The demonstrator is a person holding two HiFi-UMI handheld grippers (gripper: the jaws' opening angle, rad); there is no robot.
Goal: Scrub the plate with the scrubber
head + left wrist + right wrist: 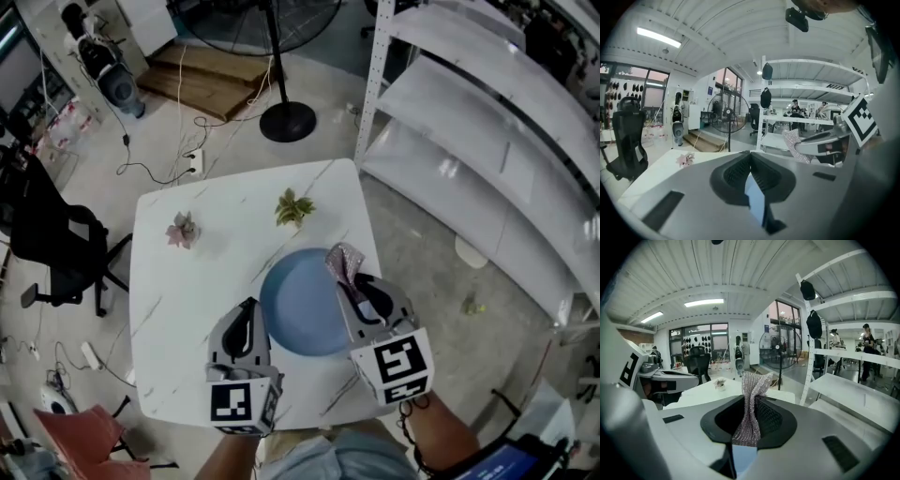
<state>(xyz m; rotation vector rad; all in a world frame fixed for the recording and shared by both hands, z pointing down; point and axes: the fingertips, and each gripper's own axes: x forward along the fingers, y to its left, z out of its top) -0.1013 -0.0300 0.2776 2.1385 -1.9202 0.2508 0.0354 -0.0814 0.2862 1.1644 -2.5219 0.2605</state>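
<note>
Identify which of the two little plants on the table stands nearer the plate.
The green plant: it stands just beyond the far rim of the plate, while the pink plant sits further left.

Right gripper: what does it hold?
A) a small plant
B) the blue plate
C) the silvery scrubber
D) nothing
C: in the right gripper view, the right gripper is shut on the scrubber, which sticks up from between its jaws.

White marbled table [187,309]: pink plant [182,228], green plant [294,207] toward far edge (well apart); blue plate [302,302] nearer.
</note>
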